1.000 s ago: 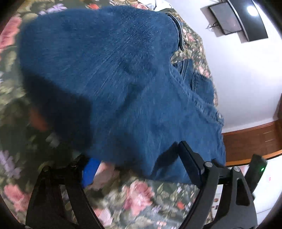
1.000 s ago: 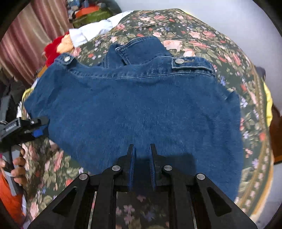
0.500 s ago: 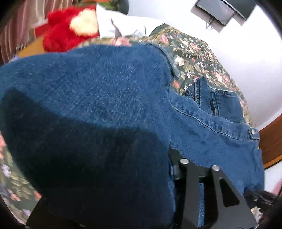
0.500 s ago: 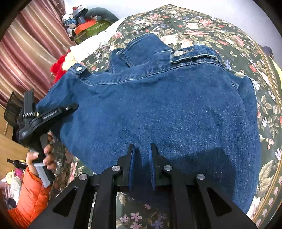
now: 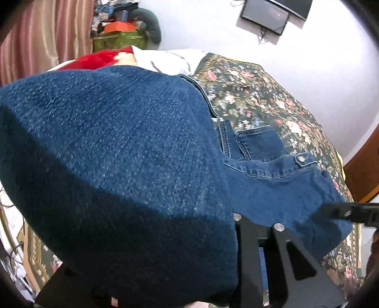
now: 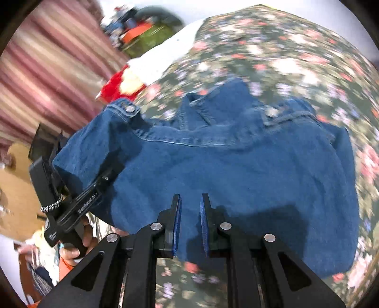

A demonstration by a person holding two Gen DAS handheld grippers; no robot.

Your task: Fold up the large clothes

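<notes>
White wall [image 5: 213, 28] behind, with a dark screen [image 5: 264, 16] mounted high. Striped pink curtains [image 6: 47, 71] hang at the left. A dark floral bedspread [image 5: 260, 94] covers the bed, and brown wooden furniture [image 5: 362, 175] stands at the right edge.

Denim jacket [image 6: 236, 165] on floral bedspread [image 6: 272, 47]

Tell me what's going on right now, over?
Right gripper shut on jacket hem. Left gripper at its far edge, jaws hidden by denim. Nothing in the way.
</notes>
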